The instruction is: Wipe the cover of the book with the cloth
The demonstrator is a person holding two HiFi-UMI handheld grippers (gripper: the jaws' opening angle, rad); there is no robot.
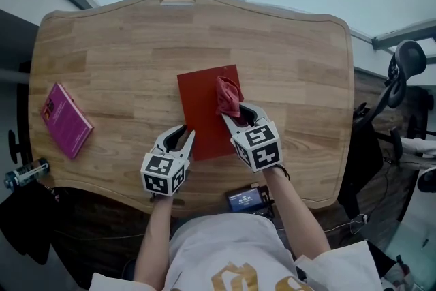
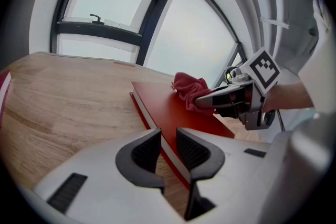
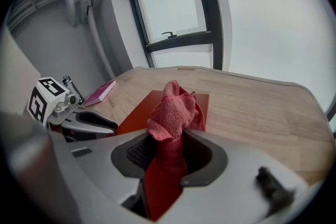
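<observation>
A red book (image 1: pixel 201 116) lies flat in the middle of the wooden table (image 1: pixel 122 58). My right gripper (image 1: pixel 235 116) is shut on a crumpled red cloth (image 1: pixel 228 95), and the bunched end rests on the right part of the cover. In the right gripper view the cloth (image 3: pixel 173 110) fills the gap between the jaws. My left gripper (image 1: pixel 180 138) sits at the book's near left edge. Its jaws stand a little apart and straddle that edge (image 2: pixel 170 157), one over the cover (image 2: pixel 173 110) and one over the table. Nothing is clamped between them.
A pink book (image 1: pixel 66 120) lies near the table's left edge. A small device with a lit screen (image 1: pixel 245 199) sits at the front edge by the person's body. A bottle (image 1: pixel 24 174) is off the table's left side, and an office chair (image 1: pixel 402 71) stands to the right.
</observation>
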